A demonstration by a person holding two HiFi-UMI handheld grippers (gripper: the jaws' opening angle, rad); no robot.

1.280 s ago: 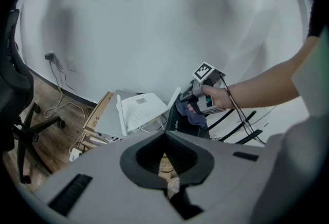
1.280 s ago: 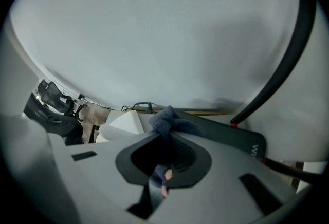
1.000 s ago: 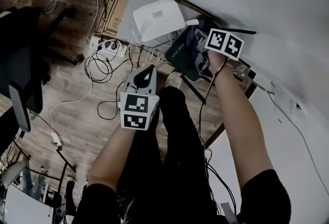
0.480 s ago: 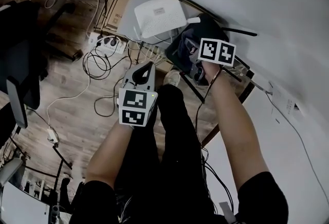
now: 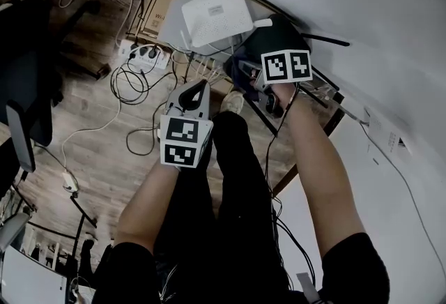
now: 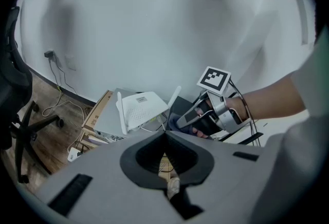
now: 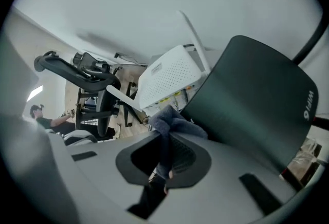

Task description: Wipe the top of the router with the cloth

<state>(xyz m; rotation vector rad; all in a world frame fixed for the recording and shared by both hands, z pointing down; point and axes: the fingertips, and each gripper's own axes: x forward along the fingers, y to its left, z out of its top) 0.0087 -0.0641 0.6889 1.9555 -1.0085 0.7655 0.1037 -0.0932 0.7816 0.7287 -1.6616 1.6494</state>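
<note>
The white router [image 5: 216, 17] lies flat on a grey box, antennas folded out; it also shows as the router [image 6: 144, 110] and the router [image 7: 172, 76]. A blue-grey cloth [image 7: 172, 125] hangs bunched between the jaws of my right gripper [image 7: 164, 138], which is shut on it. In the head view my right gripper [image 5: 245, 74] holds the cloth [image 5: 237, 64] just right of and below the router's near edge, apart from its top. My left gripper [image 5: 197, 91] hovers lower left of the router, jaws shut and empty; the left gripper [image 6: 166, 133] points at the router.
A dark green flat device [image 5: 279, 34] leans beside the router on the right. A cardboard box [image 5: 155, 13] lies under the router. A power strip [image 5: 143, 58] and tangled cables [image 5: 132, 93] lie on the wooden floor. An office chair [image 5: 28, 79] stands at the left.
My right gripper has moved left and slightly down with the cloth, closer to the router's near right corner. The left gripper has stayed almost still.
</note>
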